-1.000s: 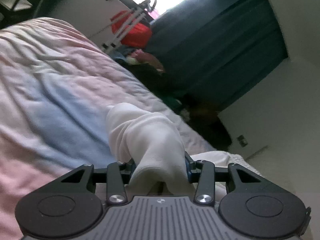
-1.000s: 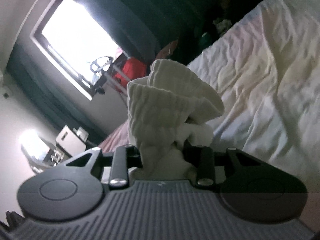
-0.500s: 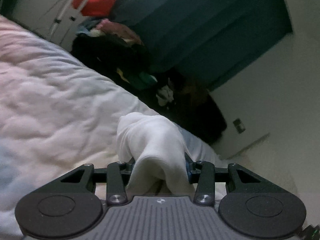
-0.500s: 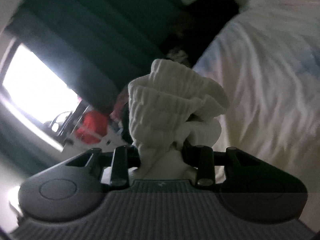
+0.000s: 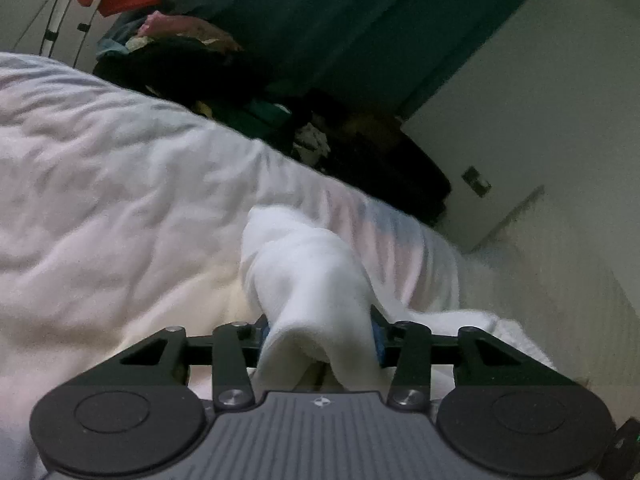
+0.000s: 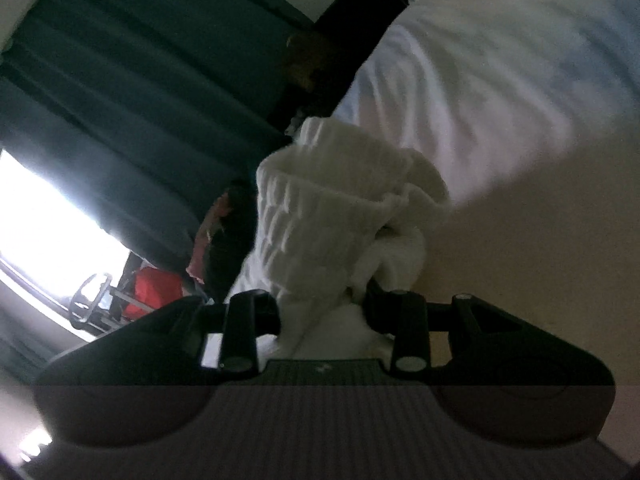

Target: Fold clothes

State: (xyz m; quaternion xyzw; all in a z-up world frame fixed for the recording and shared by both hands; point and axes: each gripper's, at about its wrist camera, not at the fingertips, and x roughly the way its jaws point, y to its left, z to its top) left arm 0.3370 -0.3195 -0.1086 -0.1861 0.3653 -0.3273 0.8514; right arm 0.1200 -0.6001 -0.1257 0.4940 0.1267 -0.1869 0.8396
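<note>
My left gripper [image 5: 320, 336] is shut on a bunched piece of smooth white cloth [image 5: 308, 276] that sticks up between its jaws, held above the bed. My right gripper [image 6: 324, 312] is shut on a ribbed white cloth [image 6: 320, 216], a thick folded cuff standing up from its jaws. The fingertips of both grippers are hidden by the cloth. Whether both pieces belong to one garment cannot be told.
A rumpled pale pink and blue bedspread [image 5: 120, 208] fills the left wrist view; it also shows in the right wrist view [image 6: 500, 80]. Beyond the bed's edge lie dark piled clothes [image 5: 208, 64], a dark curtain [image 6: 120, 80], a red bag [image 6: 156, 288], a bright window [image 6: 48, 232] and a white wall [image 5: 540, 120].
Both grippers have swung and rolled while keeping their grip on the white cloth. The window has slid out of the left view and the curtain now fills more of the right view.
</note>
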